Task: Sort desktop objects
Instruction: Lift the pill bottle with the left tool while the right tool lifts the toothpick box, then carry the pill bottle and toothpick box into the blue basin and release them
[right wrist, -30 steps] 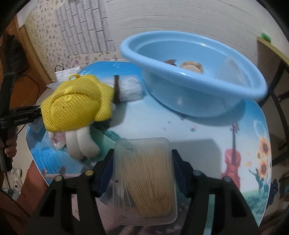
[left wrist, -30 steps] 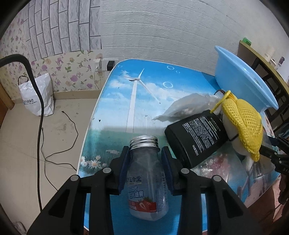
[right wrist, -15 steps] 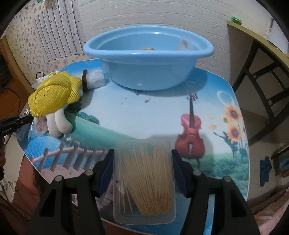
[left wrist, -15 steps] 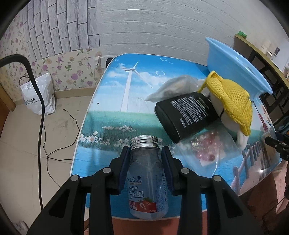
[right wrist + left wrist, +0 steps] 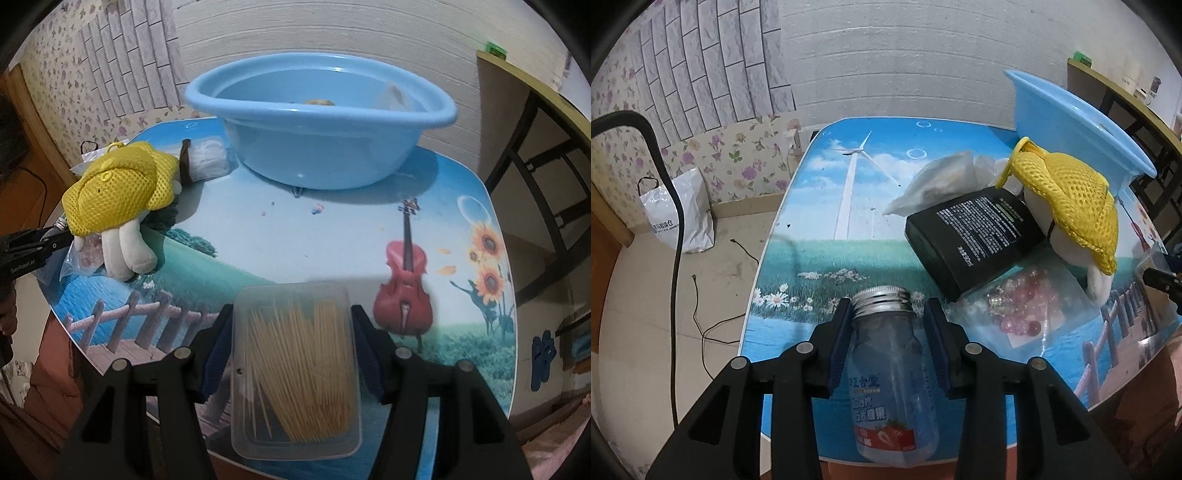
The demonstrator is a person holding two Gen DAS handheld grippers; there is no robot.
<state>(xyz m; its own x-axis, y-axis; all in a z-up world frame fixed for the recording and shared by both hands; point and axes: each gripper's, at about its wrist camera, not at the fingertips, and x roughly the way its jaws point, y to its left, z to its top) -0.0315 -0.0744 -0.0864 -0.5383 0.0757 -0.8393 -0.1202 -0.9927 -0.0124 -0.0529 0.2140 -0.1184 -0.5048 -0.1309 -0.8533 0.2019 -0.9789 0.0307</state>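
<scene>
- Left gripper (image 5: 888, 332): a clear plastic bottle with a silver screw cap and strawberry label (image 5: 892, 376) lies between its fingers (image 5: 839, 339). The jaws are easing apart; the left pad touches the bottle's shoulder, while a sliver of gap shows at the right pad. The bottle hangs over the near edge of the picture-printed tabletop (image 5: 827, 258), seemingly being let go there.
- Right gripper (image 5: 291, 347): a clear rectangular plastic box of wooden toothpicks (image 5: 295, 373) is clamped by its long sides, both pads pressed against its walls. It is held lengthwise, probably so that the lid stays flat and the contents do not spill.
- Round light-blue plastic basin (image 5: 321, 155): set at the far side of the tabletop, a few small items already inside; judged to be the collecting vessel.
- Unsorted cluster, left of the basin: a cream plush toy in a yellow mesh cover (image 5: 1067, 199), a black printed pouch (image 5: 975, 236), a clear bag of pink beads (image 5: 1023, 306), a crumpled translucent bag (image 5: 942, 177). These lie overlapping, not yet taken up.
</scene>
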